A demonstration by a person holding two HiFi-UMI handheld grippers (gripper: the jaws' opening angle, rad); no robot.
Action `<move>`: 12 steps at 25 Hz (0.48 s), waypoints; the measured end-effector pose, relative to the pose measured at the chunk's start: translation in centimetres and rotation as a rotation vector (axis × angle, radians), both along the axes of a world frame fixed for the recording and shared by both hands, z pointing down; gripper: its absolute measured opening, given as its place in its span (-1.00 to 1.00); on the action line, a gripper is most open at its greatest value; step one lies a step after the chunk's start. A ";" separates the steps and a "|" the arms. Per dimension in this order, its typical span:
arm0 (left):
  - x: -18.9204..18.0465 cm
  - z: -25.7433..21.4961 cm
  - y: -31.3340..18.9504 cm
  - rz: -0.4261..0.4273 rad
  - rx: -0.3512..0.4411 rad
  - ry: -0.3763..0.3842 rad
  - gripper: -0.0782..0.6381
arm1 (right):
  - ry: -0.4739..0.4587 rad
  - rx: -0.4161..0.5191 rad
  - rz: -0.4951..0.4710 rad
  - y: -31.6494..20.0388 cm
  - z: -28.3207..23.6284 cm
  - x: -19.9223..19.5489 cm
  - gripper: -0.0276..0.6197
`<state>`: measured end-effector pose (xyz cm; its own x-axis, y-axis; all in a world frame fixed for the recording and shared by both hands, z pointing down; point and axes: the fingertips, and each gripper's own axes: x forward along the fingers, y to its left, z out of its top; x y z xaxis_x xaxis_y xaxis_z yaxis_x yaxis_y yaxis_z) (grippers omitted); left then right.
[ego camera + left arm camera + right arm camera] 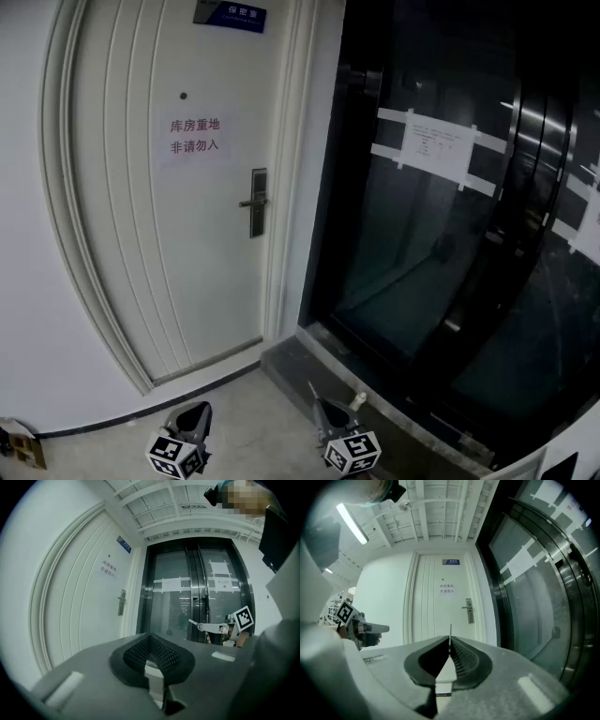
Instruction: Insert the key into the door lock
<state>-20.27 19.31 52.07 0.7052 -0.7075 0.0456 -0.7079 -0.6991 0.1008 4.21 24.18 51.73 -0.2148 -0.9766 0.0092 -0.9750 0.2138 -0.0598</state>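
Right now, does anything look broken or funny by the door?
Nothing looks broken or spilled. The white door is shut, its handle level. Only the paper taped across the dark glass doors stands out.

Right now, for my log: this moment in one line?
right claw: shut on key | left claw: shut | door lock: not reached

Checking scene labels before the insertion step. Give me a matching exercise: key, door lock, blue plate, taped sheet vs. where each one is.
Things:
1. key
2. door lock
3. blue plate
4. taped sheet

Places:
A. on the glass door
B. at the top of the white door
C. clamped in the right gripper
D. at the white door's right edge, about halfway up

Pairs: 1-C; 2-D; 3-B; 4-A
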 end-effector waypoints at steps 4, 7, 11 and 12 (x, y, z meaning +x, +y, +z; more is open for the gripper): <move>-0.1 0.4 -0.1 0.008 -0.004 0.001 -0.77 | 0.010 -0.006 0.003 -0.1 0.2 -0.1 -0.88; -0.1 0.1 -0.1 0.012 -0.005 0.004 -0.77 | 0.014 -0.004 0.012 0.0 0.1 -0.2 -0.88; -0.3 0.1 -0.1 0.022 -0.004 0.008 -0.77 | -0.020 0.006 0.025 0.1 -0.2 0.0 -0.88; -0.4 0.1 -0.1 0.022 -0.005 0.009 -0.77 | -0.022 0.005 0.029 0.1 -0.2 0.1 -0.88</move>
